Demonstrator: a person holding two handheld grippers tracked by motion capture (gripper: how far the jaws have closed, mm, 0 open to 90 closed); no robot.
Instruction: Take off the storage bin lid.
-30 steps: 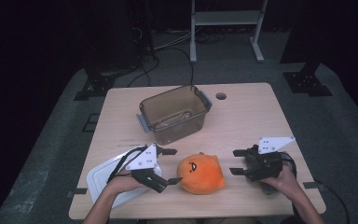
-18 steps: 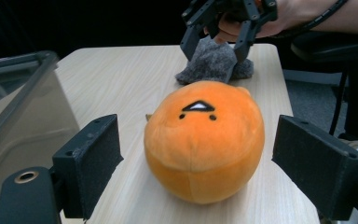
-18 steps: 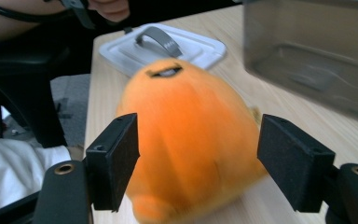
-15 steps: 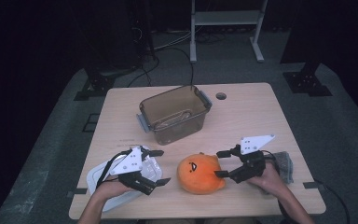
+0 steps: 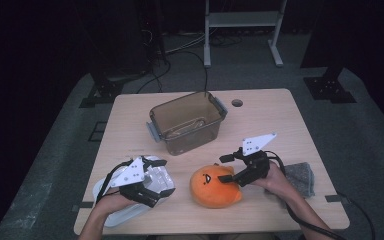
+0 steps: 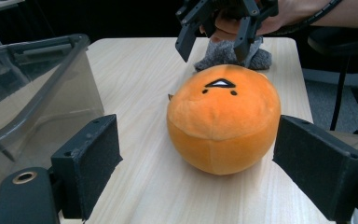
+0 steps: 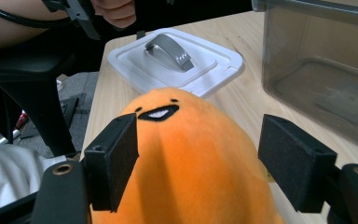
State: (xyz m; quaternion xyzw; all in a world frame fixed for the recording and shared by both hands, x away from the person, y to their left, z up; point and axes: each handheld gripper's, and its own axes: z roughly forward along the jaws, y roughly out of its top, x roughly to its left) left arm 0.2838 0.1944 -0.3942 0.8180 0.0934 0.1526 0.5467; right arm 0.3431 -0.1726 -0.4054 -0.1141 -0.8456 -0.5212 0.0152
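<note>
Dark room, pale wooden counter [image 5: 290, 120]. Orange plush toy [image 5: 214, 186] is lying near the person's edge, just in front of the clear bin [image 5: 187, 121]. Right gripper [image 5: 230, 169] is straddling the toy's right flank; its jaws have just been opening, now spread, pads not yet pressing. Left gripper [image 5: 162, 177] is hovering left of the toy over the white lid [image 5: 111, 216], jaws spread, holding nothing. Grey cloth [image 5: 300, 177] sitting right of the toy. Risk: soft round plush squirting out sideways or rolling if the jaws are closing too shallow on its curved top.
</note>
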